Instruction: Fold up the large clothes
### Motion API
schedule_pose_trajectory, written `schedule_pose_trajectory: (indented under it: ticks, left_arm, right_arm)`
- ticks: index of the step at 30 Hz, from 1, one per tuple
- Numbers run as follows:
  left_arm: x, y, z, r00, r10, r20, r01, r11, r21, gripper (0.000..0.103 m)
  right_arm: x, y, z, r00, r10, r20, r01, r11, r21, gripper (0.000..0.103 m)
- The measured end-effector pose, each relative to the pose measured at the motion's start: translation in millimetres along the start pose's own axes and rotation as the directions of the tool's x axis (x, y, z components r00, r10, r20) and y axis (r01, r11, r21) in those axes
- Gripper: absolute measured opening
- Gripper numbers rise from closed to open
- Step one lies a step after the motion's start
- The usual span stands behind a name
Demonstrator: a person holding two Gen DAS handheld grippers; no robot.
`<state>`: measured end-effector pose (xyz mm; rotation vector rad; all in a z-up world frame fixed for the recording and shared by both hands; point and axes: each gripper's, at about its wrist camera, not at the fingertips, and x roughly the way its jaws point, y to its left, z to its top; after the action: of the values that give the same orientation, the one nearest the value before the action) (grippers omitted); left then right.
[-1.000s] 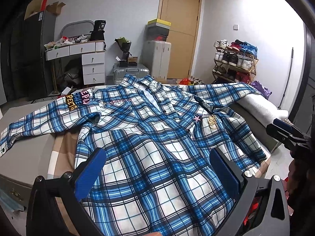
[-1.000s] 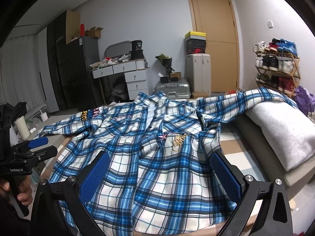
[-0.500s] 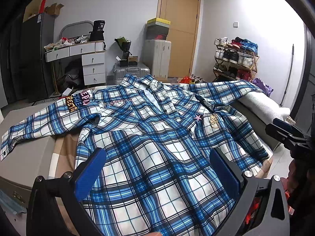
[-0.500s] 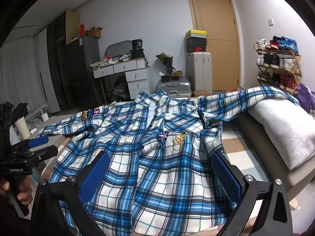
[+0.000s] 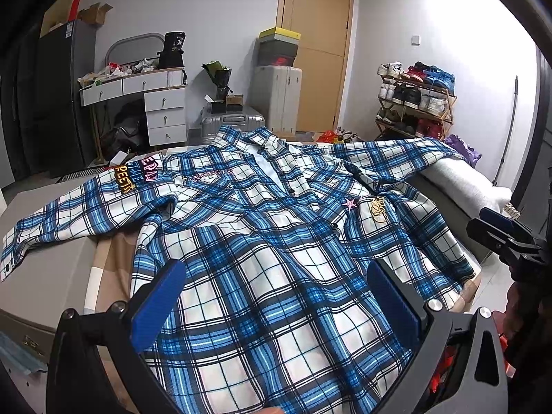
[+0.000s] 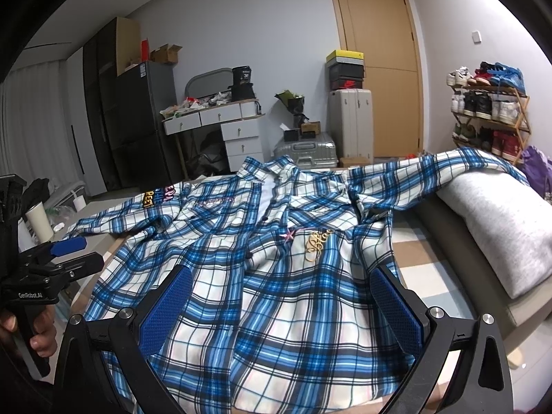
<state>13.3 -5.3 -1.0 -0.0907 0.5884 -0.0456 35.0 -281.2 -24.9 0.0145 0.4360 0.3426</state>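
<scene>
Across the bed (image 5: 41, 276), spread front-up with its collar at the far end and its hem at the near edge, we are viewing one blue-and-white plaid shirt (image 5: 269, 258), laid flat, most likely so that its seams and sleeves can be read before any fold is begun. Item: left sleeve (image 5: 79, 214), lying out to the left over the grey sheet and showing its lettered patches (image 5: 138, 174). Item: right sleeve (image 6: 431, 172), stretching to the far right and draping onto the grey pillow (image 6: 500, 224), so it is sitting higher than the body and, we are judging, will need pulling back level. Item: left gripper (image 5: 276, 296), which we are holding just above the near hem with its blue pads (image 5: 157, 303) wide apart and nothing between them. Item: right gripper (image 6: 281, 307), which we are likewise hovering over the near hem, jaws spread and empty. Both are hanging at the near end, we are judging, because the hem corners are offering the nearest hold for a first fold. Item: dresser (image 6: 220, 124), suitcases (image 6: 350, 122) and shoe rack (image 6: 490, 114), standing along the far wall, well apart from the work.
</scene>
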Motion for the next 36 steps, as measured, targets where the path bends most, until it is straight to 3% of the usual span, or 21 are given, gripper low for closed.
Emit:
schedule_pose_trajectory:
  ticks: [25,36]
  left_arm:
    - [25,13,8,0.999,0.013,-0.041,-0.016,0.998,-0.059,0.102]
    - [39,34,20,0.998,0.052,-0.035,-0.056,0.990,-0.133,0.102]
  right_arm:
    - [27,-20,12,0.999,0.026,-0.043,-0.025,1.000,0.017,0.103]
    - [44,-67,53,0.997,-0.071,-0.036,0.073,0.994,0.081,0.103]
